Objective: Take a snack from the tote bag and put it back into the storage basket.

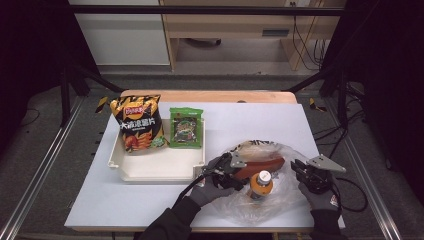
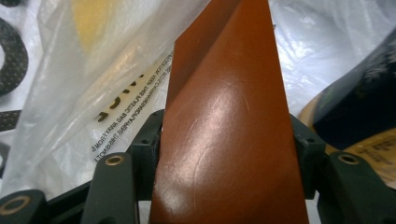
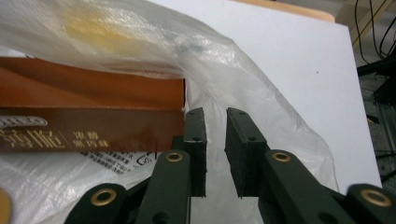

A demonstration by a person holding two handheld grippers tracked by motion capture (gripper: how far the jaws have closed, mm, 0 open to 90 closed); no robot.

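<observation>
Unpacking plastic bag – L gripper (image 1: 235, 167) pulling brown box (image 1: 260, 165) out, tray half filled.

Near edge: a person's gloved hands working both grippers on white worktop (image 1: 125, 200); orange-labelled bottle (image 1: 261, 184) w/ white cap standing upright in crinkly clear bag (image 1: 280, 200), not yet taken out. L jaws clamping the glossy, flat-sided brown carton across its width, box angling out of the bag mouth. R gripper (image 1: 305, 175) at bag's right side, jaws narrow w/ thin film (image 3: 219, 121) between them; can't tell if they're pinching it or just beside it. Farther left: cream plastic tray (image 1: 150, 172) already holding shiny black-orange crisp packet (image 1: 137, 122) & small green sachet (image 1: 186, 127), leaning on far wall. Judging: two items placed, box & bottle remaining.
</observation>
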